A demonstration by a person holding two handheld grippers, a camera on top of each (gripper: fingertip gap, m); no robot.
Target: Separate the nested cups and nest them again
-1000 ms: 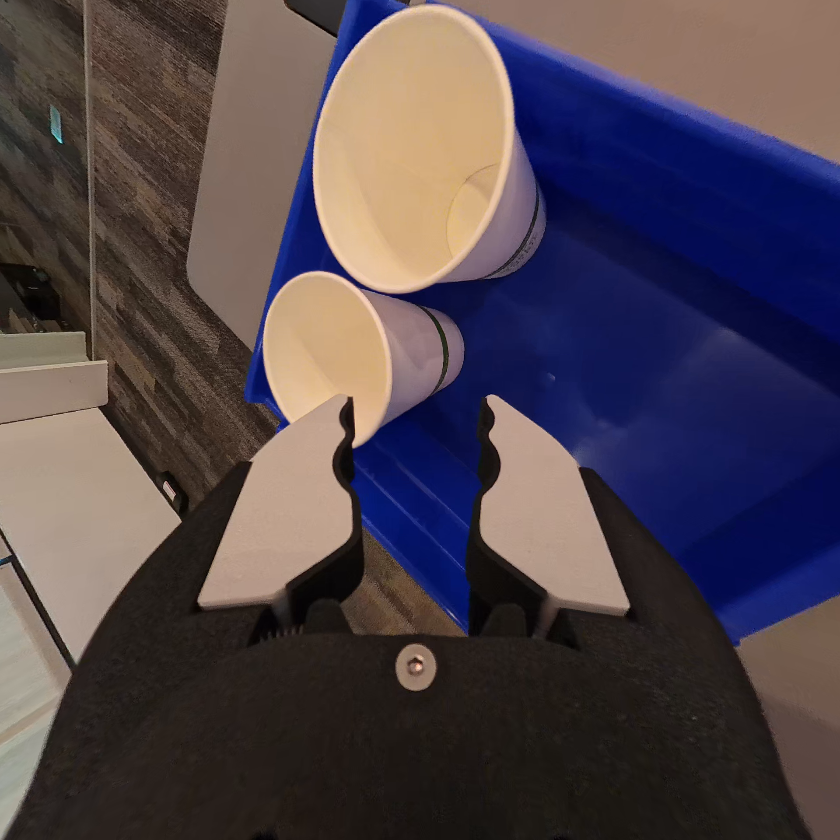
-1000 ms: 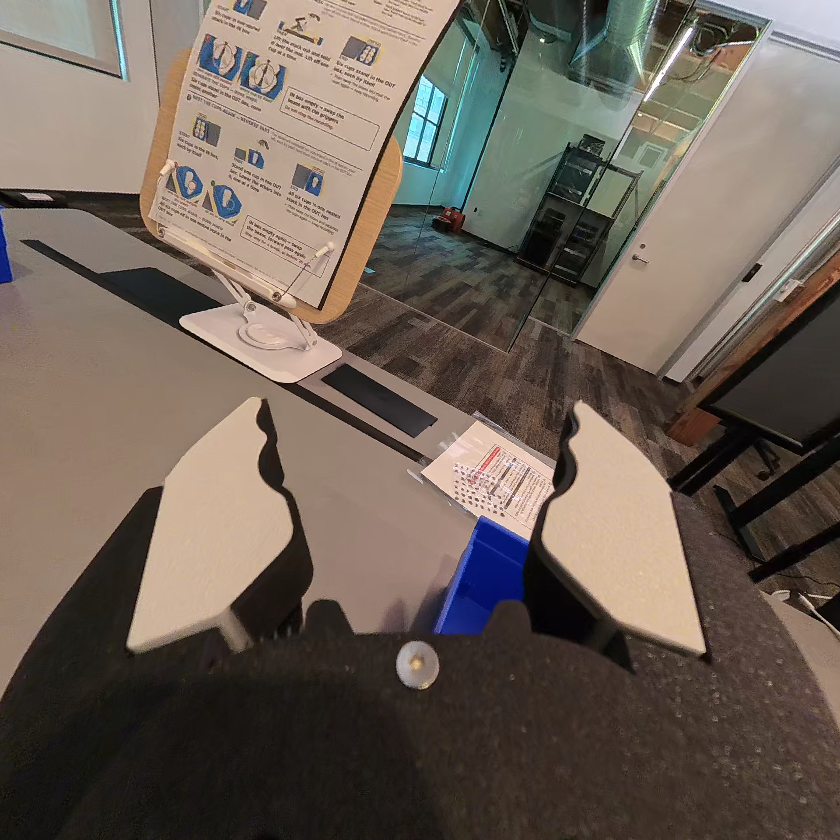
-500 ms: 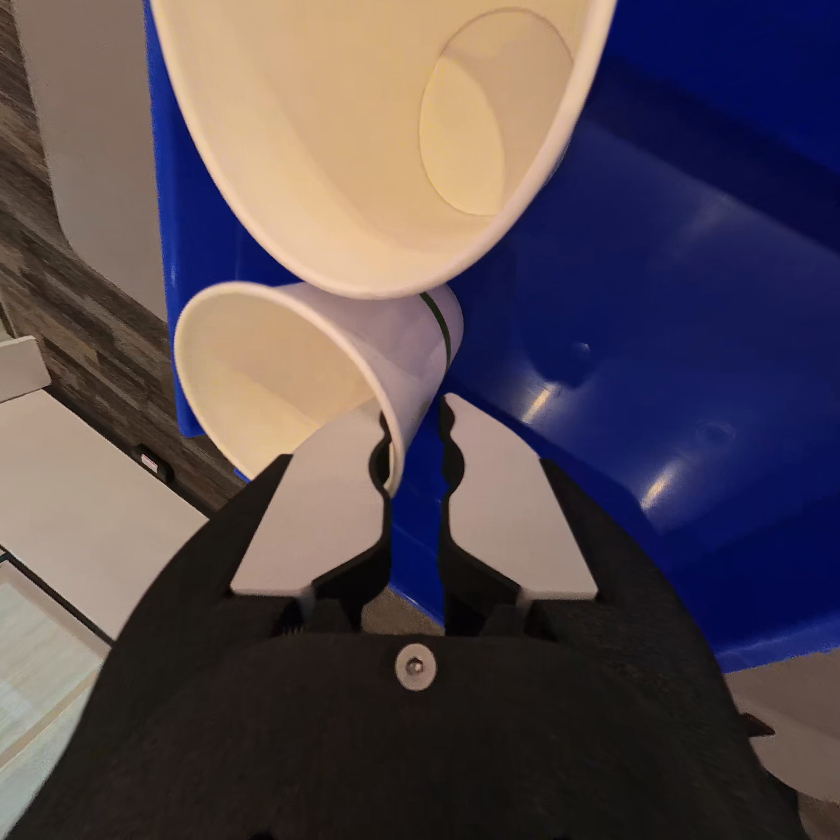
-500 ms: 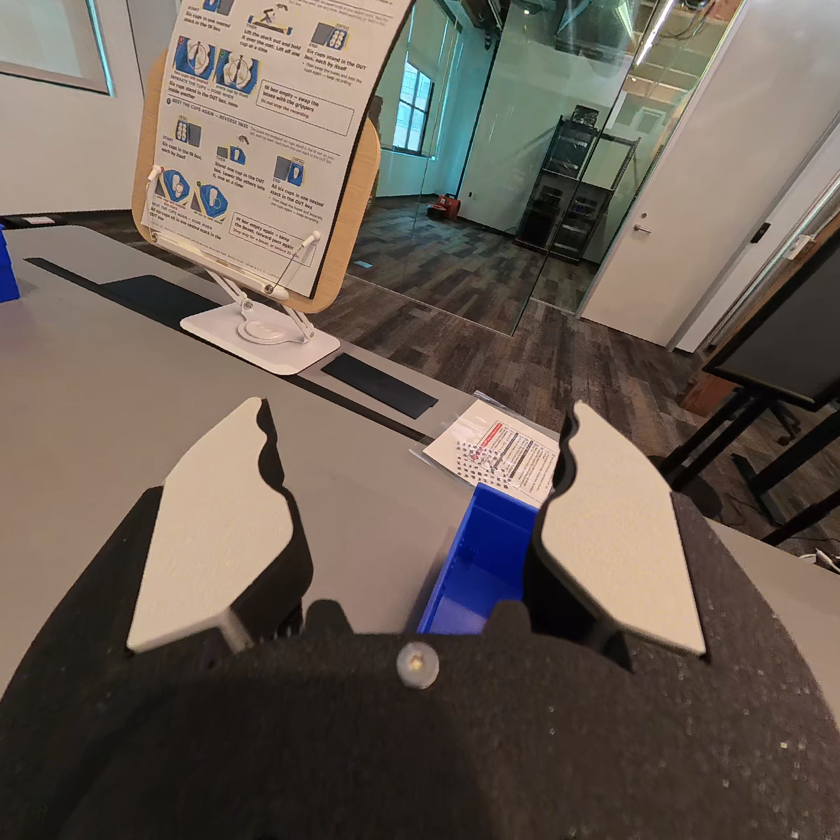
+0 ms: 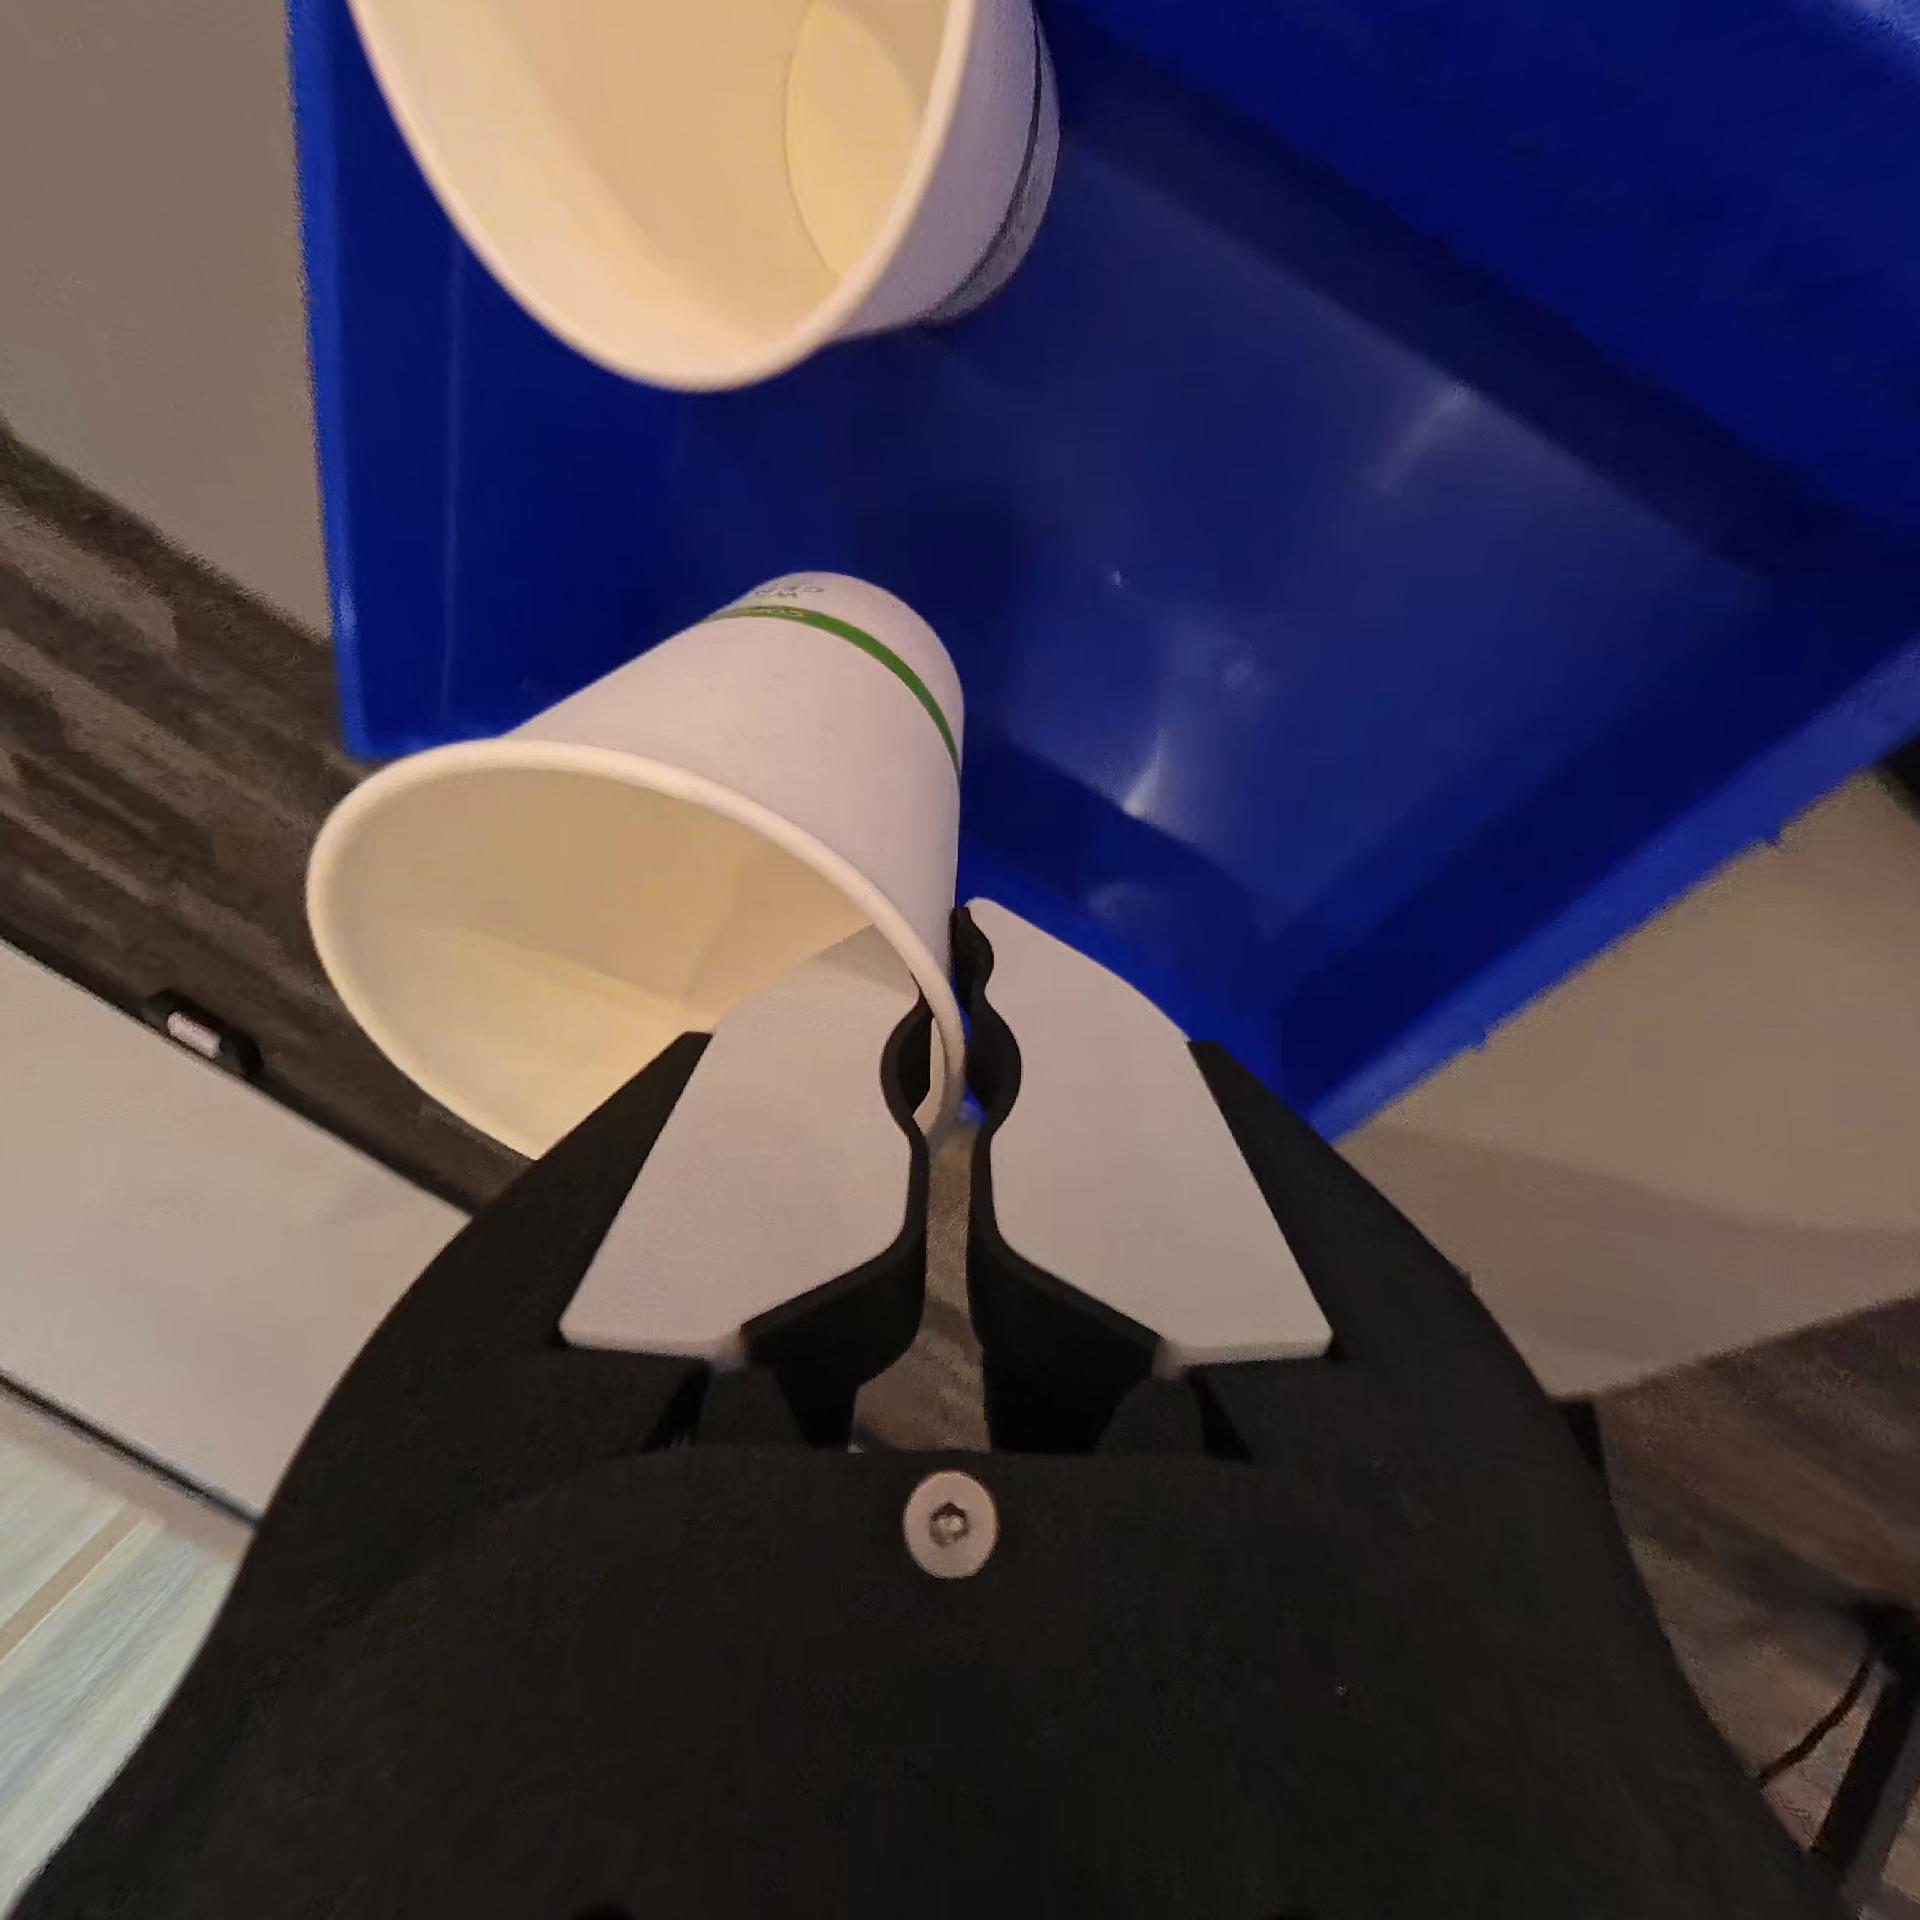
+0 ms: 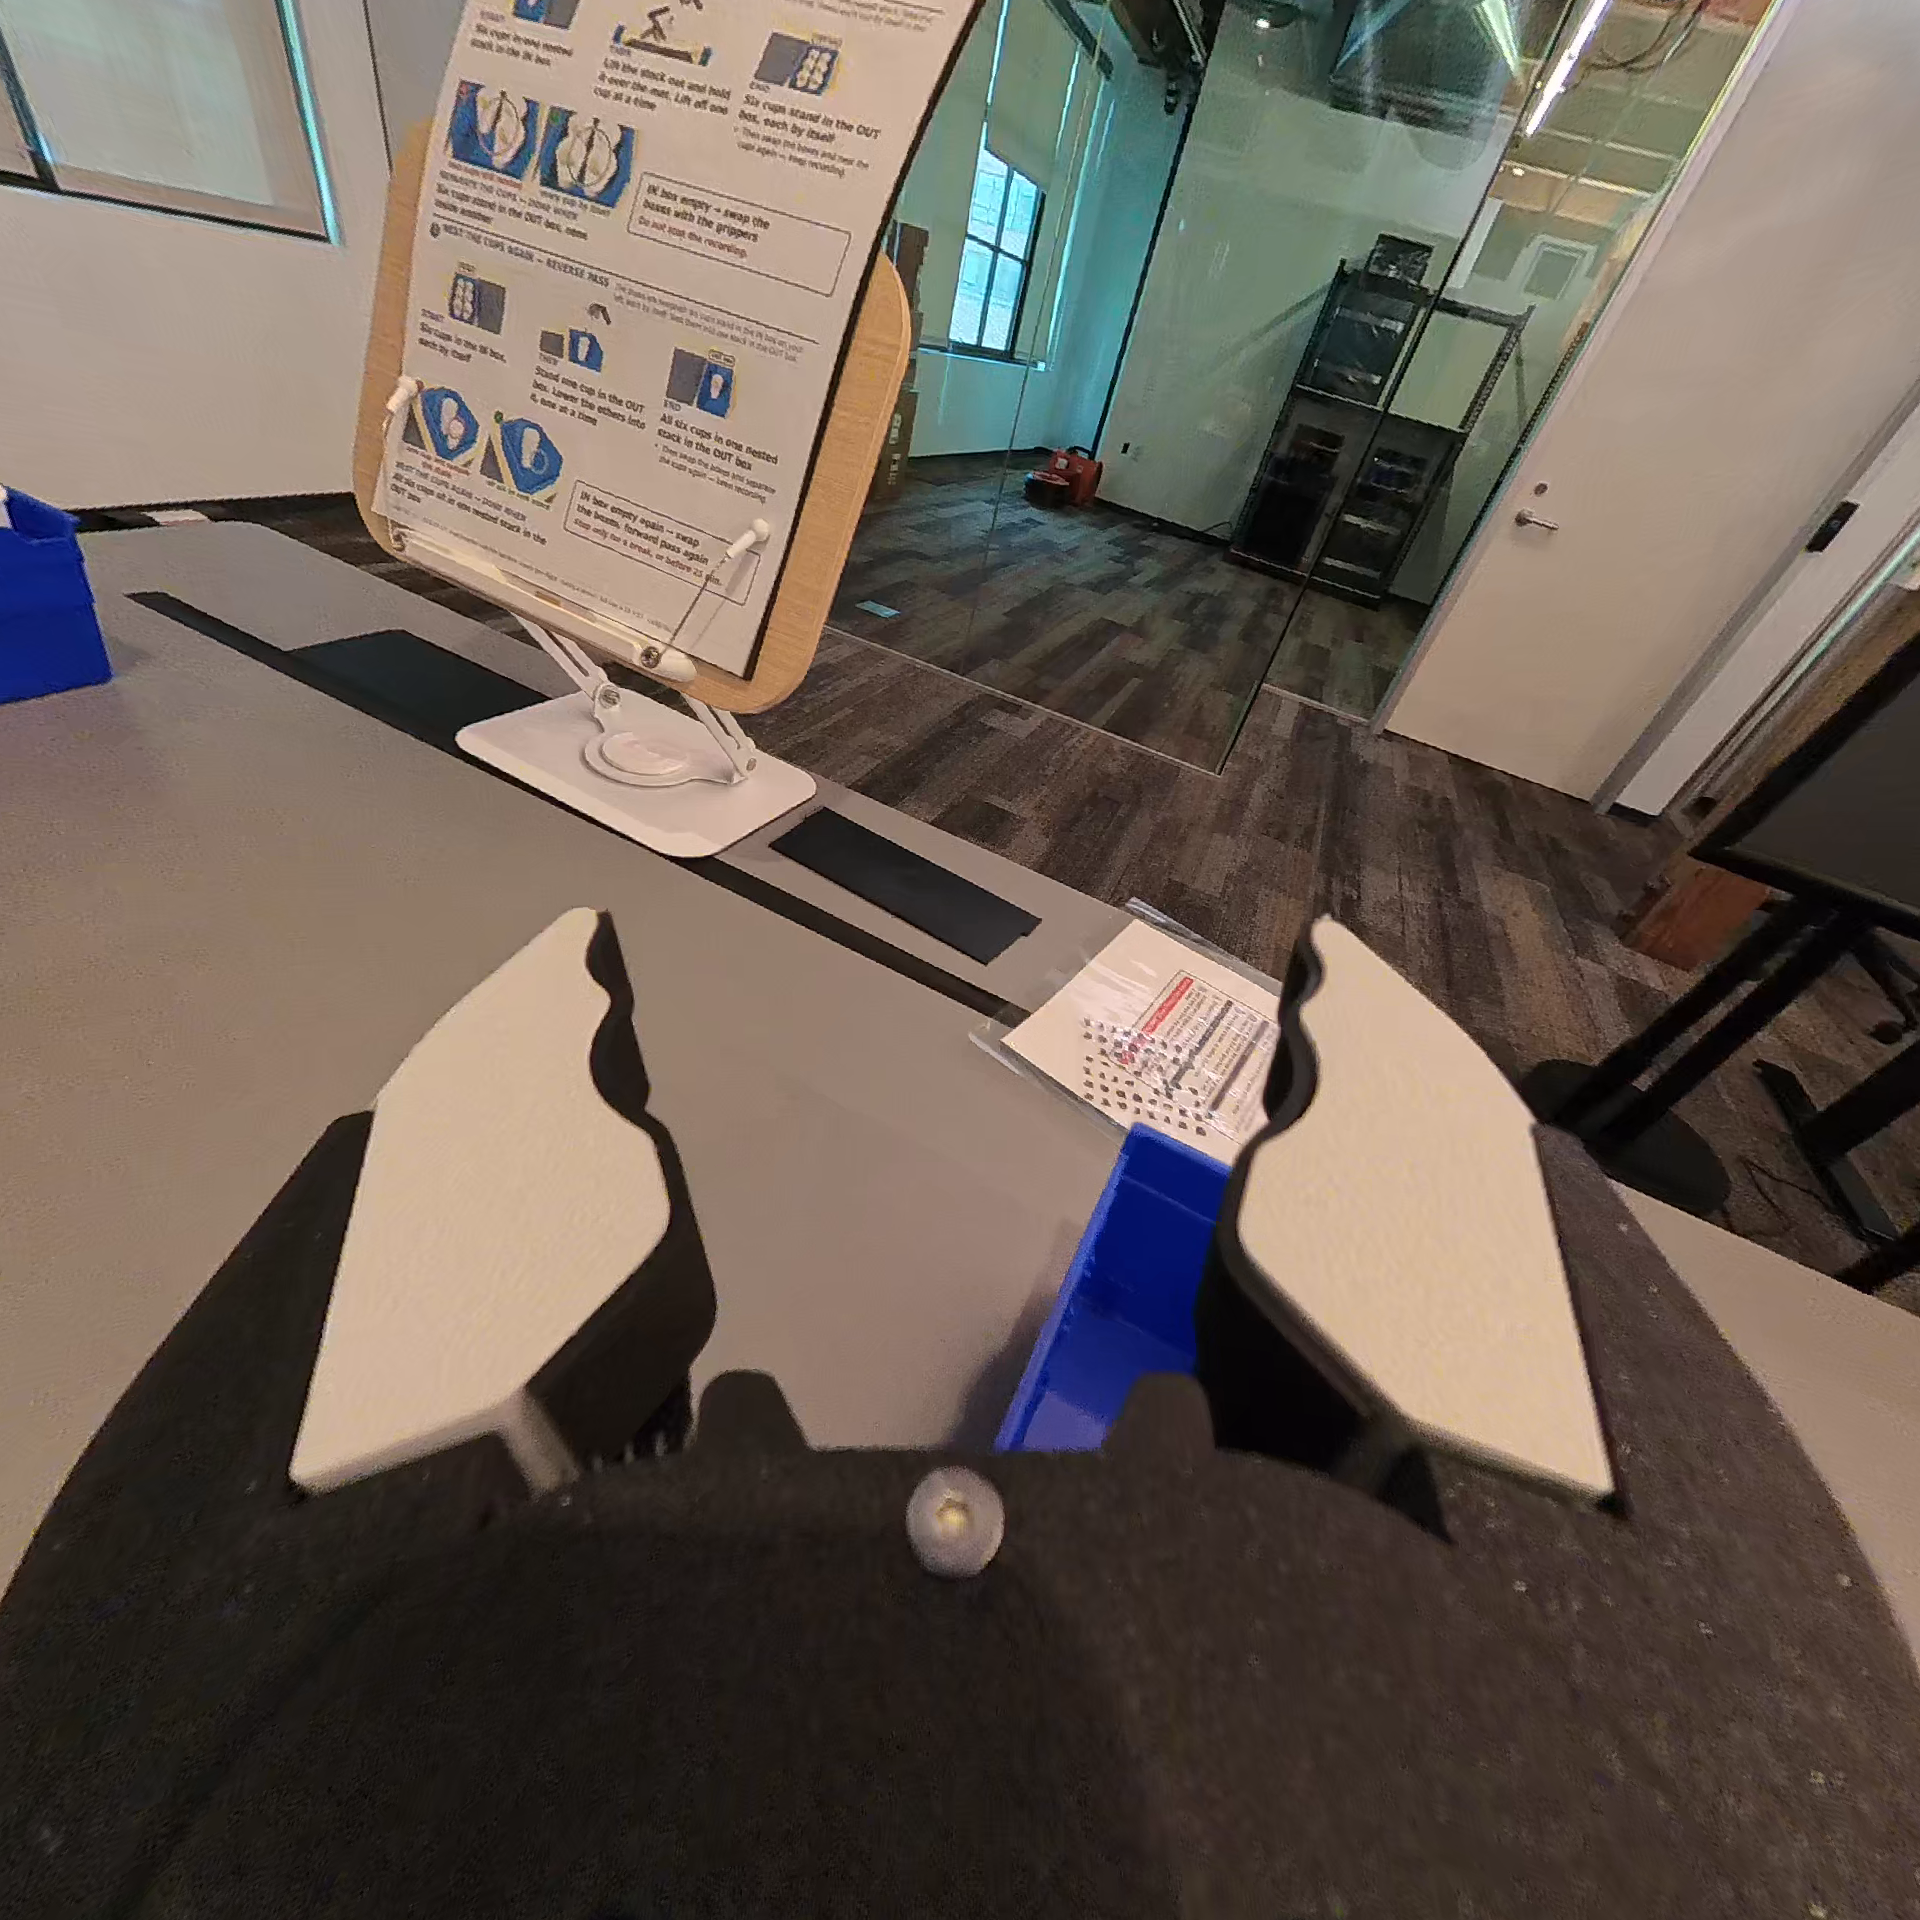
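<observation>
A white paper cup (image 5: 727,831) with a green band near its base is pinched by its rim in the left gripper (image 5: 961,997). One finger sits inside the cup's mouth and the other presses the outer wall, so the claw is nearly closed on the thin paper. The cup is tilted, with its open mouth turned toward the camera, and held over the near edge of a blue bin (image 5: 1455,727). A second white cup (image 5: 707,177) stands inside that bin, farther back. The right gripper (image 6: 956,1039) is spread wide and holds nothing, above a grey table (image 6: 208,935). Beyond it stands an instruction sheet on a stand (image 6: 644,312).
</observation>
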